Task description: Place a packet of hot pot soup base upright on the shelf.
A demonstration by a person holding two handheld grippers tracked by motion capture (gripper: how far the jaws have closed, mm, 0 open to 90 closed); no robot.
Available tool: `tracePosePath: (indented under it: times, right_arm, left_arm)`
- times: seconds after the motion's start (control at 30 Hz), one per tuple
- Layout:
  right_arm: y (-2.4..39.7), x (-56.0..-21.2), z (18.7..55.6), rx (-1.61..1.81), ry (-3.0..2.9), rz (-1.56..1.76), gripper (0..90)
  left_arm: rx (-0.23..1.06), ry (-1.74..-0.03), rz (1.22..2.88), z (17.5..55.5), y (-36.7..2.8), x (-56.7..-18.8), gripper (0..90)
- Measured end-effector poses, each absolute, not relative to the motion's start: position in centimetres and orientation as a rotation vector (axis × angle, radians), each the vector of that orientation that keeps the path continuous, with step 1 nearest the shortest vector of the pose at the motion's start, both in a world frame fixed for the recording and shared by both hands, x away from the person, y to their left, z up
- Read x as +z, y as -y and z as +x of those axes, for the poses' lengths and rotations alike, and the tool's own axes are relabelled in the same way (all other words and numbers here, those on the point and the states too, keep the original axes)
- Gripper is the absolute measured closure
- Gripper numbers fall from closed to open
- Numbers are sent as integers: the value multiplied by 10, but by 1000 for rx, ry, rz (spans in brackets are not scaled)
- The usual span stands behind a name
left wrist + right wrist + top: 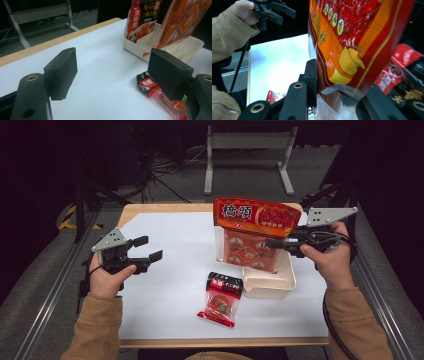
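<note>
A large orange snack bag [252, 227] with red top band hangs upright over a white bin [269, 289], its lower end at the bin's back. My right gripper [271, 243] is shut on the bag's right edge; in the right gripper view its jaws [337, 87] pinch the orange bag [352, 42]. A small red and black packet [220, 298] lies flat on the white table in front of the bin. My left gripper [150, 248] hovers open at the left, holding nothing. In the left gripper view, that gripper [115, 72] frames bare table, with the small packet [152, 87] by the right jaw.
The white bin [136, 51] holds another red and black packet [140, 20] standing at its back; the same packet [407, 72] shows behind the bag. The table top [175, 270] is a white sheet with wooden edges. A metal stand [247, 150] is on the floor beyond.
</note>
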State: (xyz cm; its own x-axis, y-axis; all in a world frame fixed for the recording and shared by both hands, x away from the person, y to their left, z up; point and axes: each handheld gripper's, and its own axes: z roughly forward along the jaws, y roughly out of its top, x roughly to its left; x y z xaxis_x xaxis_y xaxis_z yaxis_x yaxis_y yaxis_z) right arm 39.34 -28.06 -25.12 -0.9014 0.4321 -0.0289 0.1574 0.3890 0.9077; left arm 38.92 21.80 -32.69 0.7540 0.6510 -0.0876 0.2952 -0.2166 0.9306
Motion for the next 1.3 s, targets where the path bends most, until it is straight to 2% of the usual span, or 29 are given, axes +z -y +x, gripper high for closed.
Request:
tracePosePath:
  times: [0.17,1.3]
  right_arm:
    - [288,-252,394,1507,-2369,558,711]
    - [318,-264,391,1491,-2160,783,712]
  left_arm:
    - [442,-769,1845,392,-222,-330,248]
    - [415,-781,1821,395,-227,-334,243]
